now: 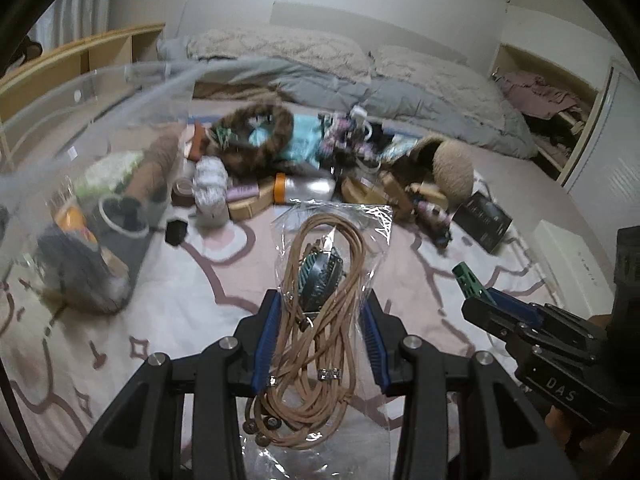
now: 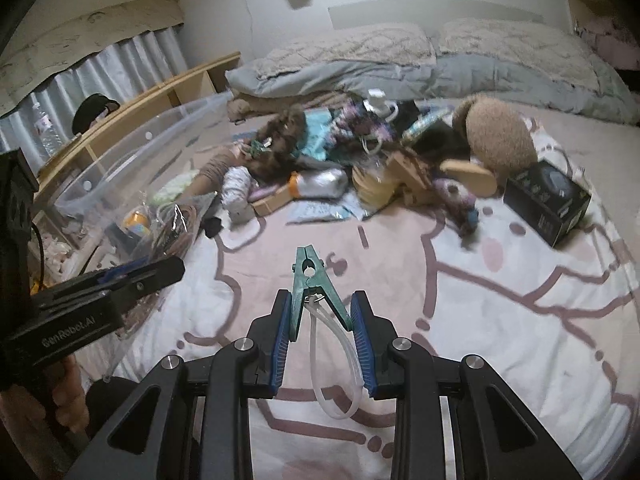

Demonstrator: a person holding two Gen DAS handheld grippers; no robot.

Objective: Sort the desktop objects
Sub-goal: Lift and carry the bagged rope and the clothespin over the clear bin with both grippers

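My left gripper [image 1: 322,300] is shut on a clear plastic bag [image 1: 376,224] holding a coiled tan cord [image 1: 320,344] and a dark green leaf-shaped piece [image 1: 322,274]. The bag hangs above the patterned bed sheet [image 1: 200,288]. My right gripper [image 2: 320,300] is shut on the handles of a green clip [image 2: 308,276], whose closed tip points away; a clear tube loop [image 2: 338,372] dangles from it. The right gripper [image 1: 486,294] with the clip [image 1: 468,280] shows at the right of the left wrist view. The left gripper [image 2: 176,268] and its bag [image 2: 176,224] show at the left of the right wrist view.
A clear plastic bin [image 1: 72,96] with several items stands at the left. A pile of mixed objects [image 1: 288,160] lies across the bed's middle, with a black box [image 2: 548,200] and a fluffy tan toy [image 2: 496,136] to the right. A white box [image 1: 568,264] sits at the right edge.
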